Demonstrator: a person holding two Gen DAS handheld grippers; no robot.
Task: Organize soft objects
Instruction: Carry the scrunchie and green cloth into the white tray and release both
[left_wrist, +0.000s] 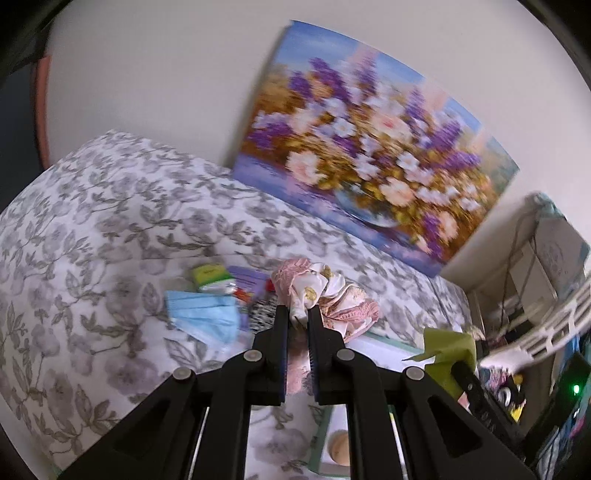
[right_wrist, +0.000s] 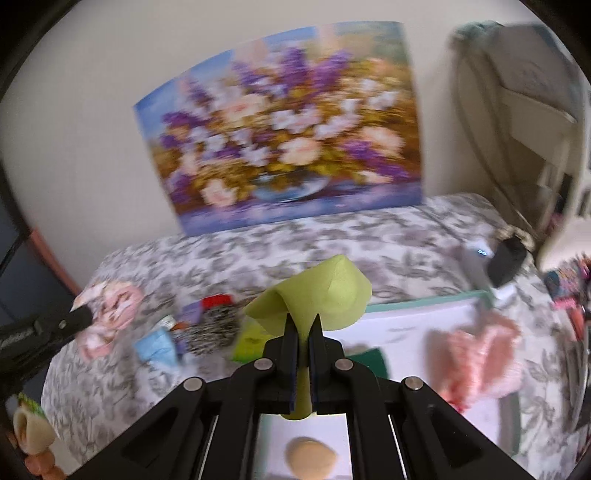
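Observation:
My left gripper (left_wrist: 297, 309) is shut on a pink and cream floral cloth (left_wrist: 325, 295) and holds it above the bed; it also shows at the left of the right wrist view (right_wrist: 110, 310). My right gripper (right_wrist: 303, 322) is shut on a light green foam sheet (right_wrist: 325, 295), lifted over the white tray (right_wrist: 406, 321); the sheet shows in the left wrist view (left_wrist: 448, 347) too. A blue face mask (left_wrist: 207, 314), a green packet (left_wrist: 210, 275) and a black-and-white patterned piece (right_wrist: 214, 328) lie on the bedspread (left_wrist: 92, 240).
In the tray lie a fluffy pink item (right_wrist: 484, 362), a dark green piece (right_wrist: 369, 360) and a beige round puff (right_wrist: 310, 458). A flower painting (right_wrist: 284, 125) leans on the wall behind. A white rack (right_wrist: 532, 122) and a black device (right_wrist: 506, 262) stand at the right.

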